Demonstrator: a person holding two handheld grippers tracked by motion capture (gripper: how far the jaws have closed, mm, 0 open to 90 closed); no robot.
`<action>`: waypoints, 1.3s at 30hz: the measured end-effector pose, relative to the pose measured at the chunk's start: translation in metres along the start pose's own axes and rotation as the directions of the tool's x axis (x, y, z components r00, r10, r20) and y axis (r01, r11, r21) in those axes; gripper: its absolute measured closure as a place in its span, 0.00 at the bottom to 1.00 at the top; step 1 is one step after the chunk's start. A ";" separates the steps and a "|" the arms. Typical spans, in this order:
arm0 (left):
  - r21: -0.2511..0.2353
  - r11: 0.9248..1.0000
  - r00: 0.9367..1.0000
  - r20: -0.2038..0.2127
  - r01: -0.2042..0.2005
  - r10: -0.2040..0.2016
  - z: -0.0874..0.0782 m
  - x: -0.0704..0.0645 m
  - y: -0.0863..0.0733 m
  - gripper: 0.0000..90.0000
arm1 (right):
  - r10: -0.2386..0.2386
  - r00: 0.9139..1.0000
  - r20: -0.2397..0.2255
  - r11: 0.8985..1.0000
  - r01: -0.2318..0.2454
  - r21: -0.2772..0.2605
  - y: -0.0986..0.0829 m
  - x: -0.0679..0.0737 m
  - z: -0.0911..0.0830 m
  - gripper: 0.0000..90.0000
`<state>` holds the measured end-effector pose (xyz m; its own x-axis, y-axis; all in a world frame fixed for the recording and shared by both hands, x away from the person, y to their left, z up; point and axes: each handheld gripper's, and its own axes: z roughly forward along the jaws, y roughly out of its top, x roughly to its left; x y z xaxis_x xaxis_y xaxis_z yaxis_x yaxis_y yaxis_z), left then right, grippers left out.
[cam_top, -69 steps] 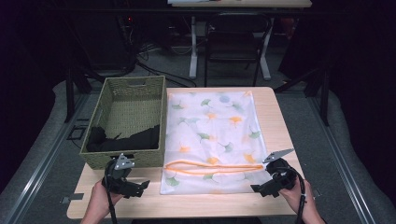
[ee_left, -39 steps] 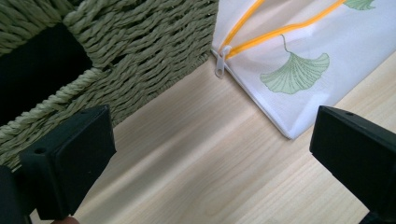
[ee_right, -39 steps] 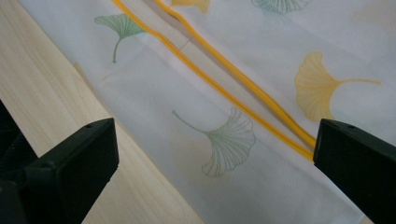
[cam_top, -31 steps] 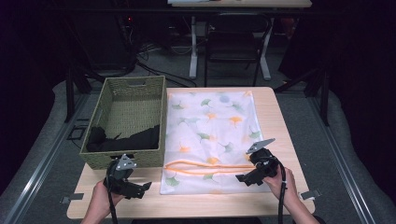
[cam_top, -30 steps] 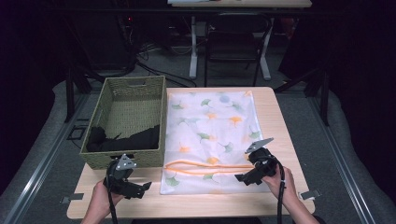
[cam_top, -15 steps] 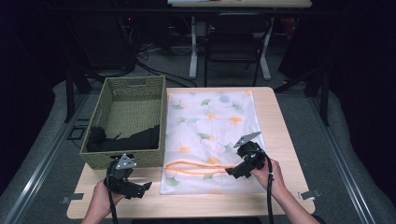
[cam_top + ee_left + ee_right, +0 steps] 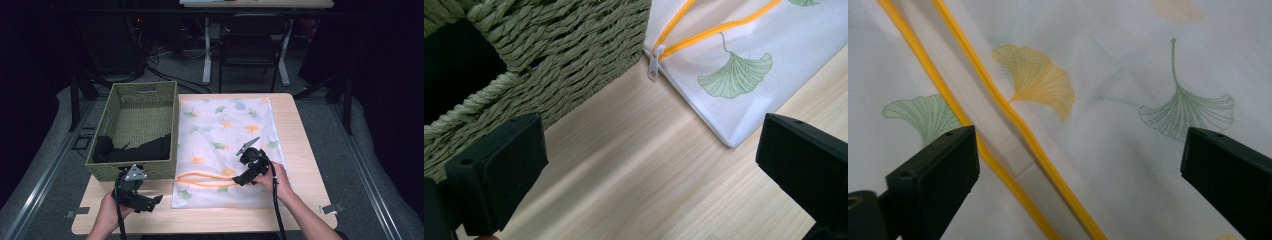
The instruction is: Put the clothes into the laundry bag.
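Dark room w/ desk legs and cables behind; light wood table (image 7: 300, 135) in front of us. Vs 2.3 s ago, our right gripper (image 7: 243, 178) has moved from the table's 4 o'clock corner in toward the middle and now sits over the white mesh bag (image 7: 227, 130), right at the orange zipper (image 7: 207, 179). Half a sec ago it was already nearly there; since then only a small shift. Our left gripper (image 7: 150, 201) hasn't moved: same spot at 7 o'clock, on bare wood just in front of the basket (image 7: 116, 112).

Right gripper view: jaws spread wide, released, nothing between them but bag fabric; zipper (image 7: 998, 120) lies unzipped, its two orange tracks running 11 to 5 o'clock w/ a gap between. Orange and green ginkgo-leaf prints either side.

Left gripper view: jaws also wide apart, holding nothing. Zipper pull (image 7: 653, 62) sits at 12 o'clock, at the bag's (image 7: 744, 60) edge, just beside the basket (image 7: 554, 45) wall. Bag corner lies at 2 o'clock on the wood.

Containers: green woven basket at 9 o'clock, touching or nearly touching the bag's left edge; inside, black clothing (image 7: 132, 149) bunched at the near end, far end bare. Bag lies flat, centre to 3 o'clock; contents, if any, we can't tell.
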<state>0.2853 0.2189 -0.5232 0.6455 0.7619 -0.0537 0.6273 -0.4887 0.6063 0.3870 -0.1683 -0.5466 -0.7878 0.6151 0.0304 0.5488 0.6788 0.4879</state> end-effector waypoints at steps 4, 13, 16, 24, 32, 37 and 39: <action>-0.002 1.000 1.000 0.003 -0.009 0.009 -0.002 -0.001 -0.001 0.00 | -0.026 1.000 -0.008 0.999 0.026 0.040 0.005 0.000 0.013 0.07; 0.002 1.000 1.000 0.010 -0.017 0.017 -0.001 -0.002 -0.001 0.00 | -0.019 1.000 -0.020 0.998 0.020 0.067 0.008 0.002 0.022 0.18; 0.000 1.000 1.000 0.008 -0.019 0.019 -0.002 -0.002 -0.001 0.00 | -0.027 1.000 -0.007 0.997 0.027 0.070 0.008 0.002 0.022 0.22; 0.006 1.000 1.000 0.009 -0.019 0.019 -0.002 0.000 -0.001 0.00 | -0.023 1.000 0.021 0.998 0.022 0.061 0.007 0.001 0.020 0.32; 0.001 1.000 1.000 0.000 -0.009 0.009 -0.003 0.001 -0.003 0.00 | 0.014 0.999 0.043 1.000 -0.015 0.024 0.007 -0.002 0.018 0.49; 0.014 1.000 1.000 0.012 -0.027 0.027 -0.003 -0.001 -0.003 0.00 | 0.039 0.998 0.055 0.999 -0.039 0.003 0.005 -0.003 0.018 0.56; 0.013 1.000 1.000 0.014 -0.027 0.027 -0.002 -0.001 -0.002 0.00 | 0.053 0.997 0.061 0.999 -0.053 -0.006 0.005 -0.004 0.018 0.60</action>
<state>0.2822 0.2204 -0.5229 0.6682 0.7424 -0.0488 0.6152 -0.5145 0.5973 0.3980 -0.1600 -0.5598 -0.7387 0.6740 0.0028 0.5881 0.6426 0.4910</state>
